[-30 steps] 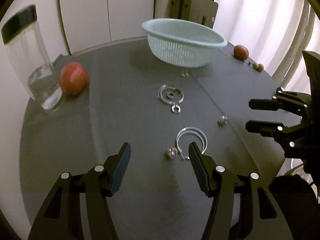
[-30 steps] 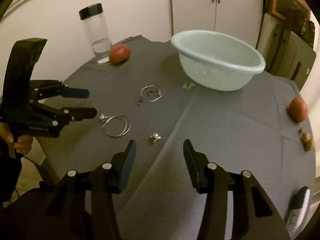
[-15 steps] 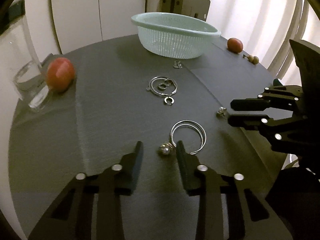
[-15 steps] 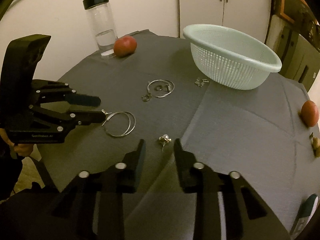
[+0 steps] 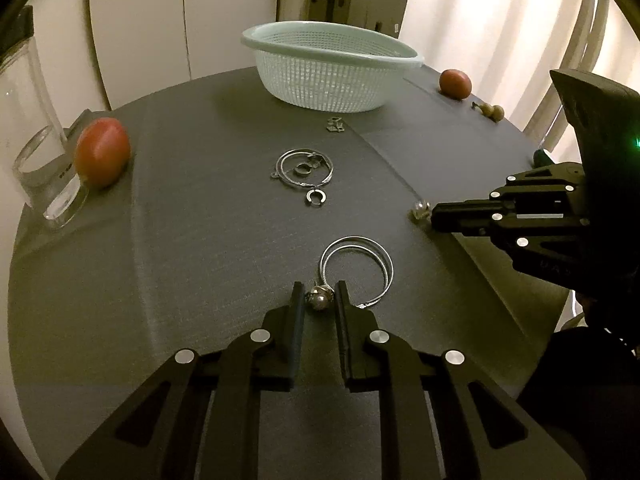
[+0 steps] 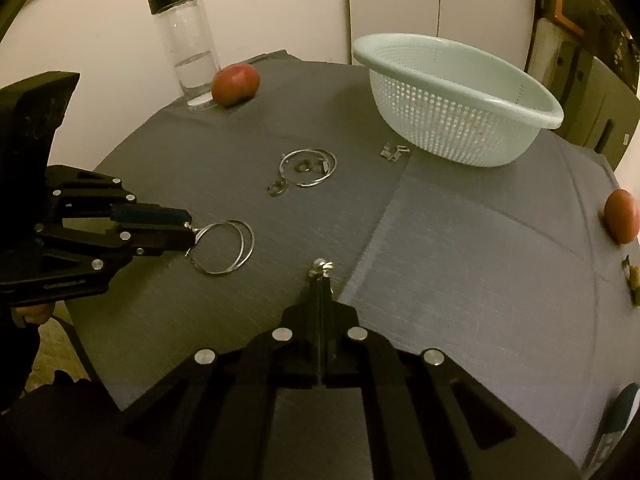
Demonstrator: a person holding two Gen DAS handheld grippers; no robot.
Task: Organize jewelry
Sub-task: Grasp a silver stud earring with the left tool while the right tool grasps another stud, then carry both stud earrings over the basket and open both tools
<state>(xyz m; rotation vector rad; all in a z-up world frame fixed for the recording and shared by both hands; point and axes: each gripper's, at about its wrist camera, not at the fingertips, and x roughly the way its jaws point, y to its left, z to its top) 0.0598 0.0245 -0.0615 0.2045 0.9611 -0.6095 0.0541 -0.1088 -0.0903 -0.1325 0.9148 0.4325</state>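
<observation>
Left claw [image 5: 319, 298] just closed on a bead [image 5: 319, 299]. Right claw [image 6: 320, 280] just closed, pinching a stud [image 6: 321, 267] at 12 o'clock.

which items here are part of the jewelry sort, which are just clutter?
Job: left gripper shut on bead earring; right gripper shut on small stud; big hoops; hoop cluster; clasp piece; basket, probably the drop-off.

Clutter: two red fruits; glass jar; nuts.
</observation>
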